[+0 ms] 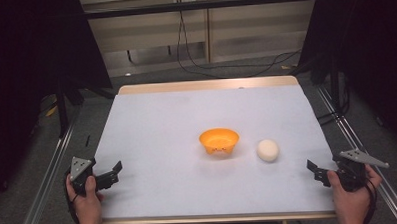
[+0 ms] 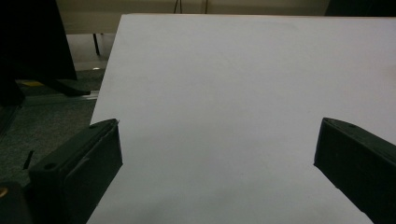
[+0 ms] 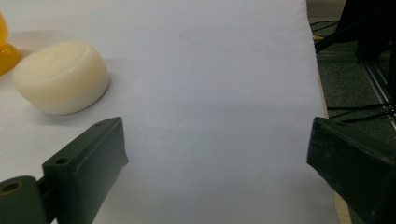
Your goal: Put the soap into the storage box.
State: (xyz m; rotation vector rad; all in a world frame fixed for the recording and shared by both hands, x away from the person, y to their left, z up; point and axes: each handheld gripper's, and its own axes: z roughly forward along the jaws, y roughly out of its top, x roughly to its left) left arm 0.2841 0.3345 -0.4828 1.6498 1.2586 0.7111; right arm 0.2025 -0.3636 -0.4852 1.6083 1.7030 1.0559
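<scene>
An orange bowl stands upright near the middle of the white table top. Just to its right lies a cream round puck-shaped object, apart from the bowl. The same cream object sits ahead and to the left of my right gripper, with a sliver of the orange bowl beyond it. My right gripper is open and empty at the table's right edge. At the left edge, my left gripper is open too, and the left gripper has bare table between its jaws.
Metal rails run along both sides of the table. Black cables lie on the floor past the far edge. Dark stands flank the table at left and right.
</scene>
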